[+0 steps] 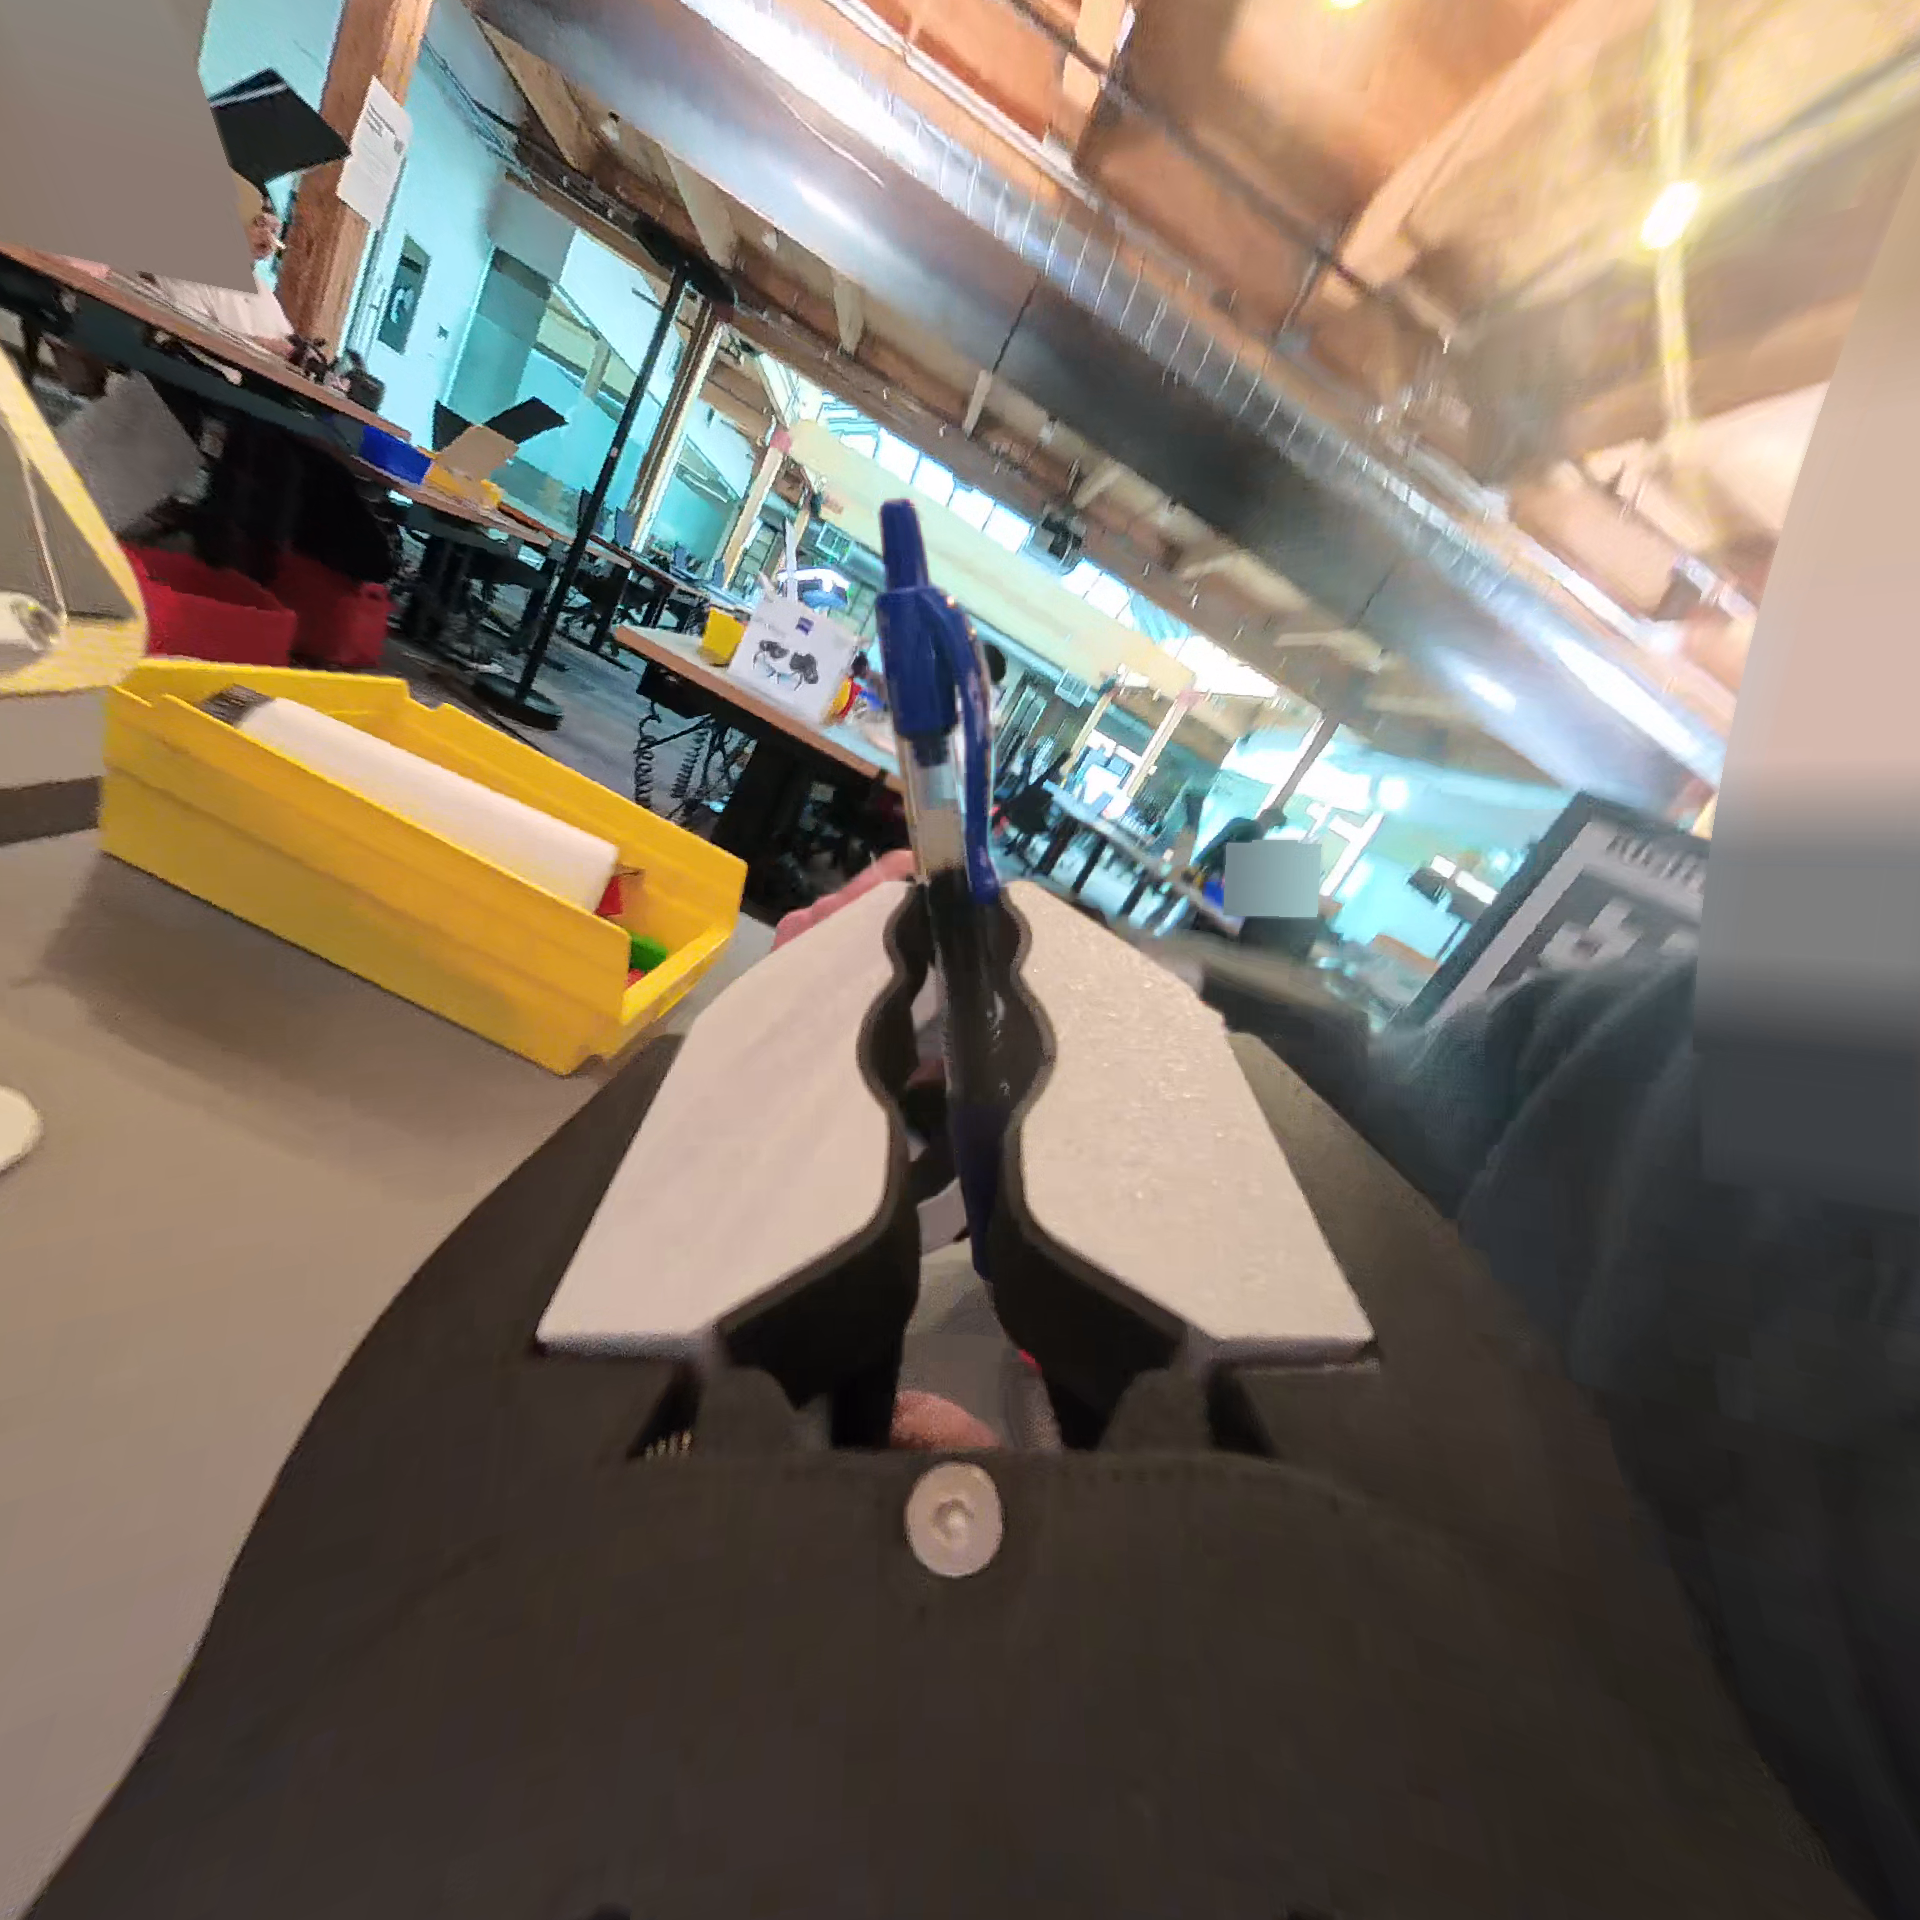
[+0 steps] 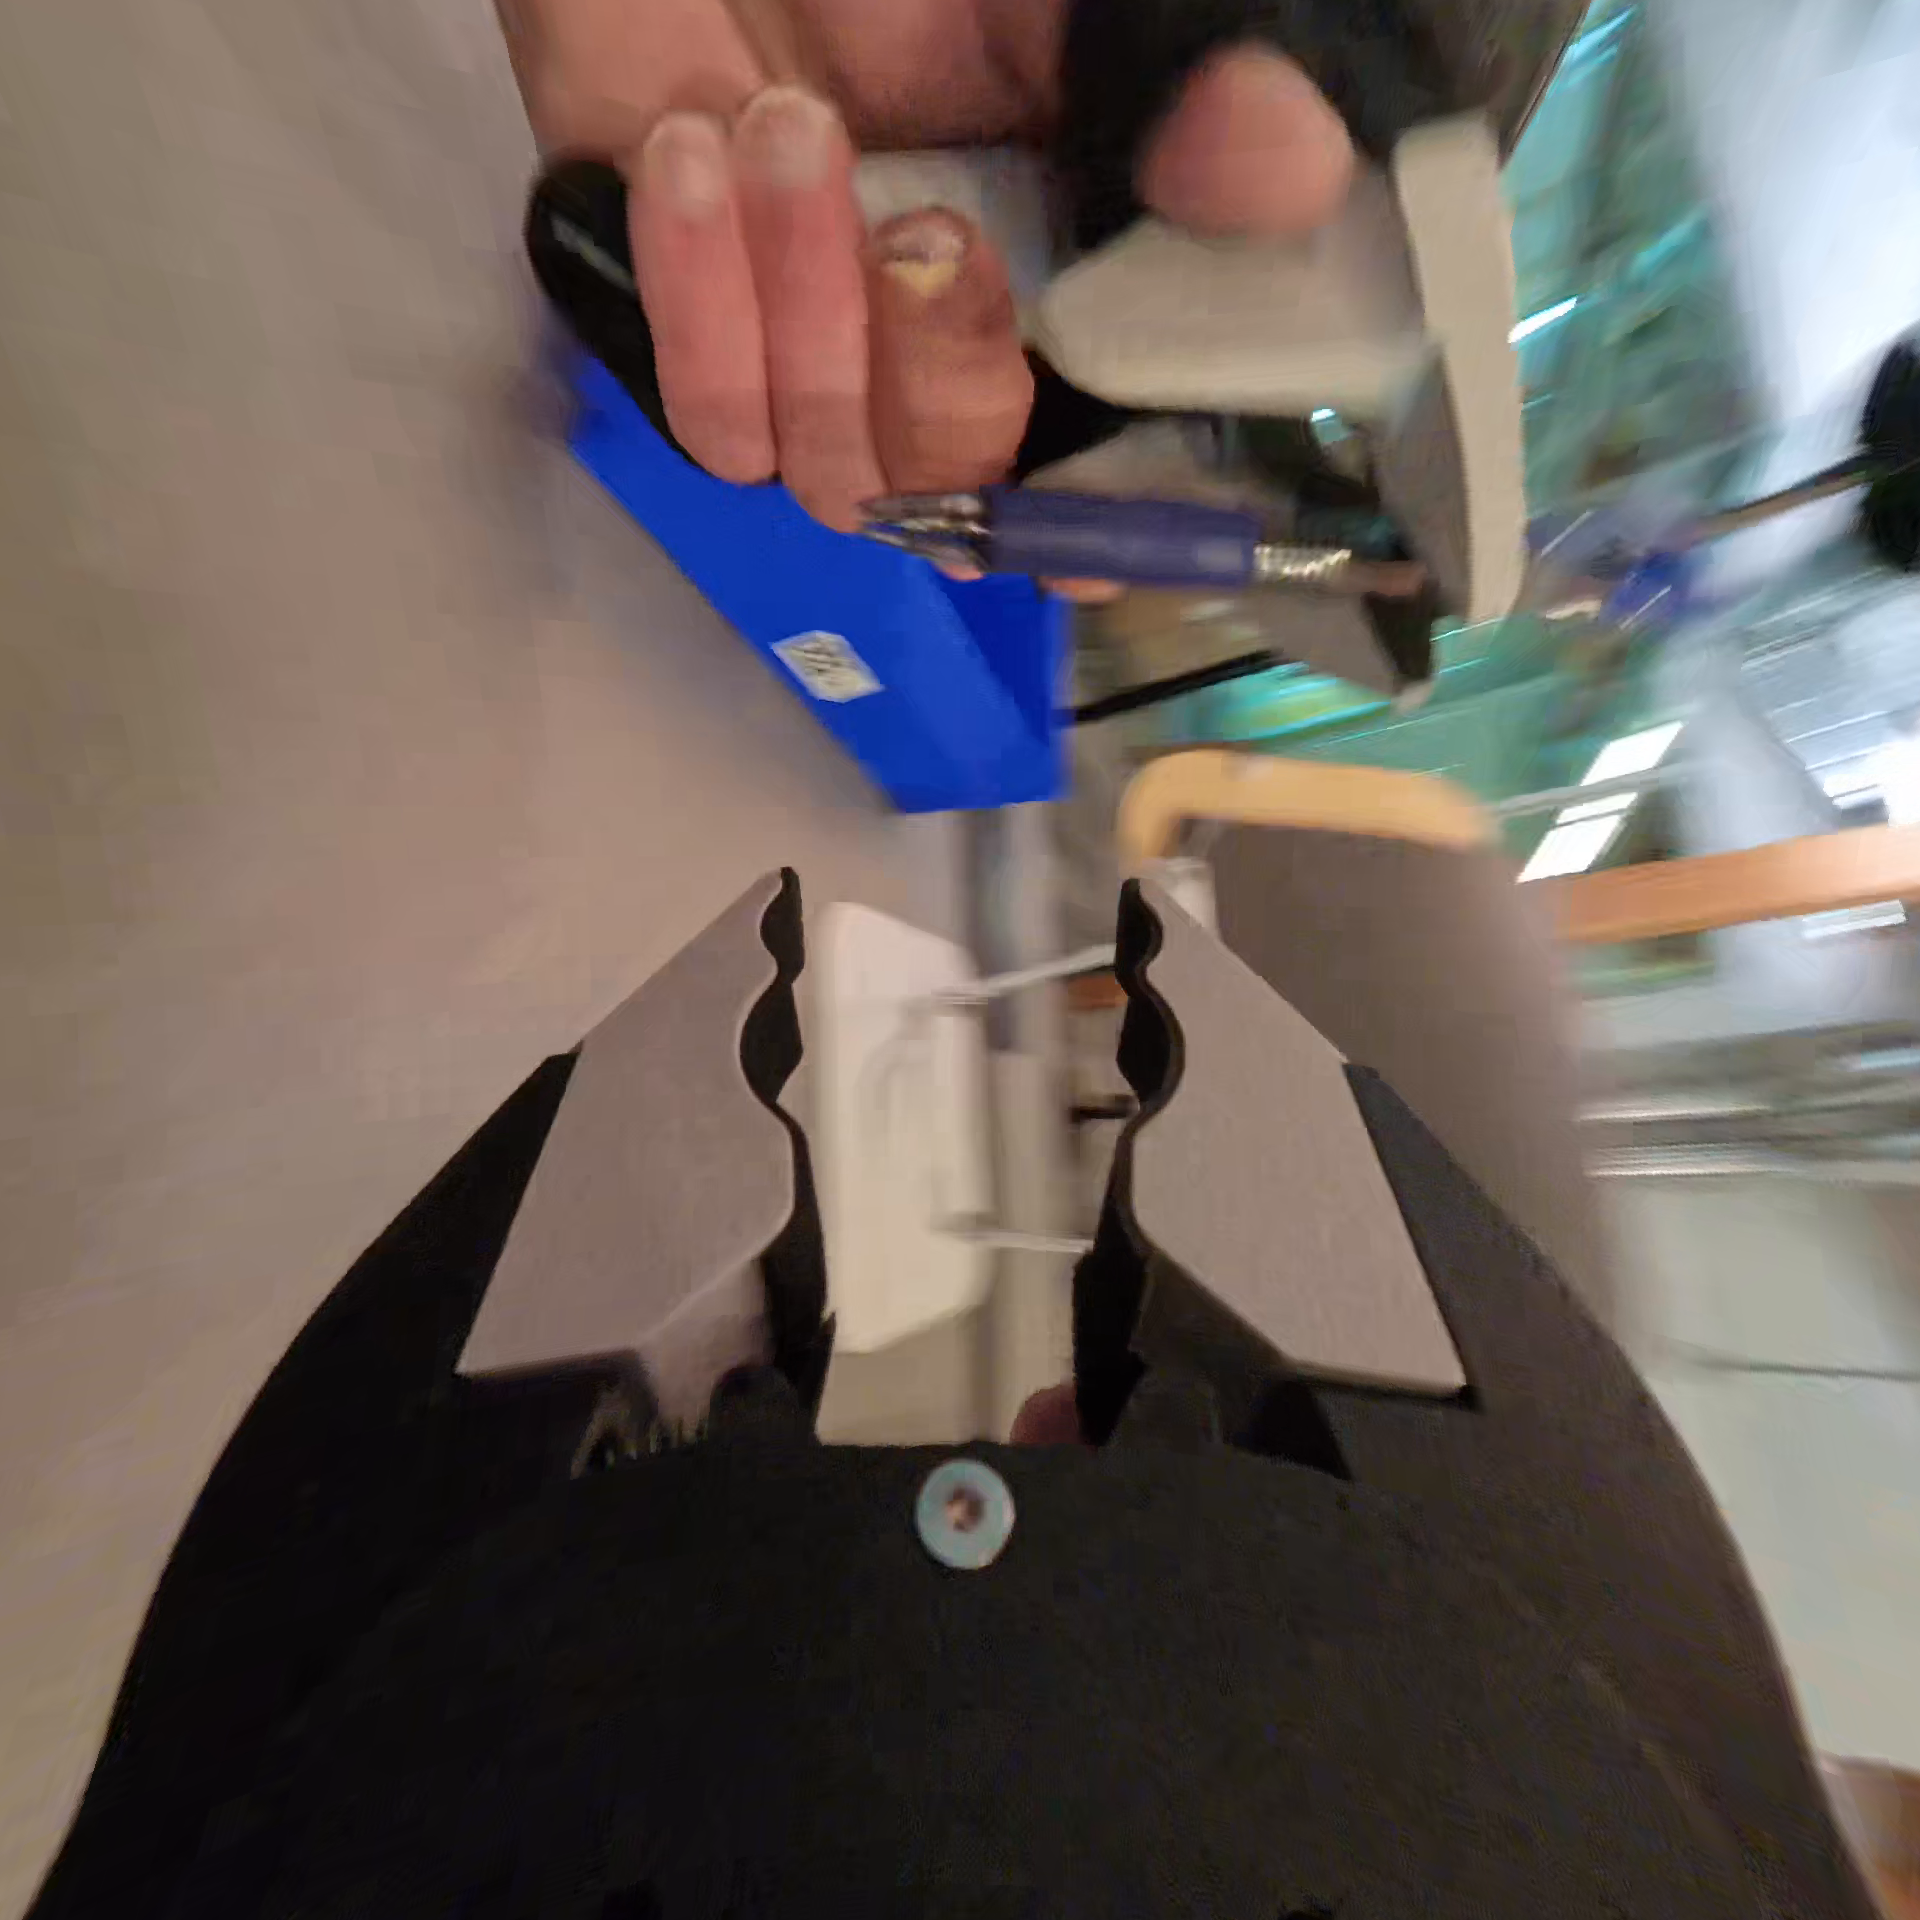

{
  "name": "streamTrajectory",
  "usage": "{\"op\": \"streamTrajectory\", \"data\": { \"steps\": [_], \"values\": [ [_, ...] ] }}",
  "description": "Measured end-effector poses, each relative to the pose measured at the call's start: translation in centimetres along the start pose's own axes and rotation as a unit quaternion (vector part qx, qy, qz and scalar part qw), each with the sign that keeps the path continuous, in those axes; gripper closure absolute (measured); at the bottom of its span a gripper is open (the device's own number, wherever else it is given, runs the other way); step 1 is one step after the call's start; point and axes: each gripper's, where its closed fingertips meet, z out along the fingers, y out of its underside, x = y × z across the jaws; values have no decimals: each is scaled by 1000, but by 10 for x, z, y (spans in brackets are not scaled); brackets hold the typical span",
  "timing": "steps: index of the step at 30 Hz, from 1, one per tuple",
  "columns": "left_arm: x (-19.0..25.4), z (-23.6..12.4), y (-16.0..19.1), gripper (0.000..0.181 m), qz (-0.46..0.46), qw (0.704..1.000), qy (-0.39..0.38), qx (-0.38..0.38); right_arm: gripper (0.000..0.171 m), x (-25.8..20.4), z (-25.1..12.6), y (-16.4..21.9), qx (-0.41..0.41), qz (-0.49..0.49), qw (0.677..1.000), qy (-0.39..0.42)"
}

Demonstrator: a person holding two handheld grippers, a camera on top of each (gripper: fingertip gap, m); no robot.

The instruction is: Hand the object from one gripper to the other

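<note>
Blue pen (image 1: 940, 727) sits clamped between the scalloped grey fingers (image 1: 1164, 1122) of the left hand-held gripper (image 1: 961, 904), near their tips; capped end with clip projects up past the tips, lower barrel runs back down the slot between the fingers. Left wrist view shows only that cap end and the clear section of the barrel. The right wrist view shows the same pen (image 2: 1122, 540) from the other side, lying crosswise in frame: metal tip, blue grip and spring stick out of the left hand-held gripper (image 2: 1423, 540), which appears here side-on and blurred, with the person's hand (image 2: 831, 312) wrapped around its body. Right hand-held gripper (image 2: 961, 894) is released, jaws spread wide, nothing between them; it is below the pen in frame and apart from it. Through its gap a white object on the grey surface (image 2: 260, 623) is visible, too blurred to identify. A blue box (image 2: 831, 623) with a small label lies on the surface behind the pen. Left wrist view alone shows a yellow bin (image 1: 416, 894) on the surface (image 1: 208, 1195), holding a white roll (image 1: 436, 800) and small red and green pieces.
</note>
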Motion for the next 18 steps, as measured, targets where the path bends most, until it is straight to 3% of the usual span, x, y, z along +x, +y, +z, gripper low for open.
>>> {"op": "streamTrajectory", "data": {
  "steps": [2,6,8,11,15,18],
  "values": [
    [-3,2,-5,170,-39,999,2,23,115,5,-4,-15,10,-113,991,66],
    [-7,9,3,170,-115,993,21,28,119,3,-7,-30,8,-221,971,95],
    [-10,11,8,170,-137,990,22,28,128,5,-11,-32,12,-253,963,94],
    [-17,9,11,170,-159,986,13,35,127,12,-23,-38,20,-280,954,105],
    [-16,15,20,170,-179,983,20,26,137,3,-20,-47,31,-321,943,84],
    [-17,17,22,170,-194,980,20,34,157,3,-18,-48,24,-330,941,73]
  ]
}}
